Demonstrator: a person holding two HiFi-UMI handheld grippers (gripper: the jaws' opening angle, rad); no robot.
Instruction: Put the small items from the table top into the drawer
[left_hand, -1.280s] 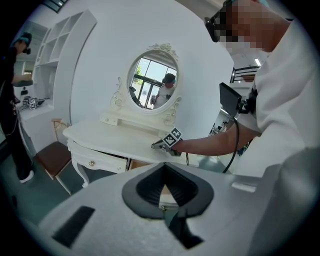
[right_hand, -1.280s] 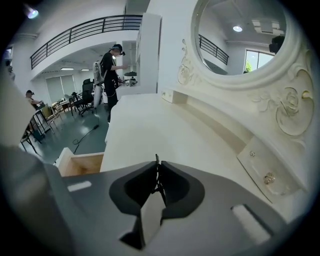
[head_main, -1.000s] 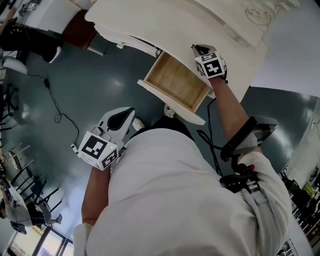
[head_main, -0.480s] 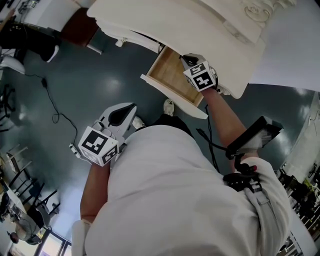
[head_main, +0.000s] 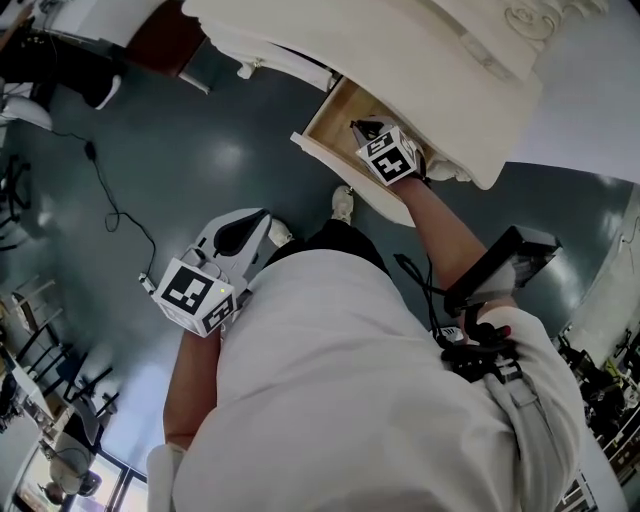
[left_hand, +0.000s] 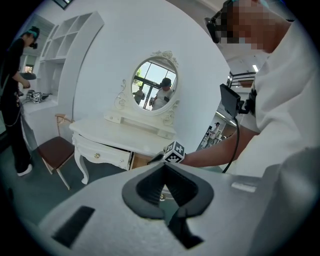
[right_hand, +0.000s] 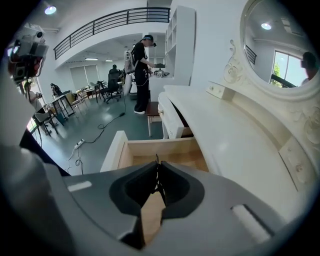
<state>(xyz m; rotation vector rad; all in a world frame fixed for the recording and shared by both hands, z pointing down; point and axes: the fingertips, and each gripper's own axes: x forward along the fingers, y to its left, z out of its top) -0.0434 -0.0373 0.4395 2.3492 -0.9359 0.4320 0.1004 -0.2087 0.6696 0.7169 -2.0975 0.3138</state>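
A white dressing table (head_main: 380, 40) has a wooden drawer (head_main: 340, 110) pulled out toward me. My right gripper (head_main: 360, 128) hangs just above that drawer (right_hand: 111, 150). In the right gripper view its jaws (right_hand: 158, 164) are shut on a thin dark item (right_hand: 157, 172) that pokes out between the tips. The table top (right_hand: 225, 135) runs along the right and looks bare. My left gripper (head_main: 262, 218) stays low by my body, well short of the table. Its jaws (left_hand: 163, 165) are shut with nothing in them, and they point at the table (left_hand: 125, 135).
An oval mirror (left_hand: 155, 90) stands on the table's back. A brown-seated chair (left_hand: 55, 150) is left of the table. A cable (head_main: 110, 200) trails over the grey floor. People stand at a far bench (right_hand: 142, 75).
My right gripper has moved left off the table top's edge and now sits over the open drawer. The left gripper has stayed where it was.
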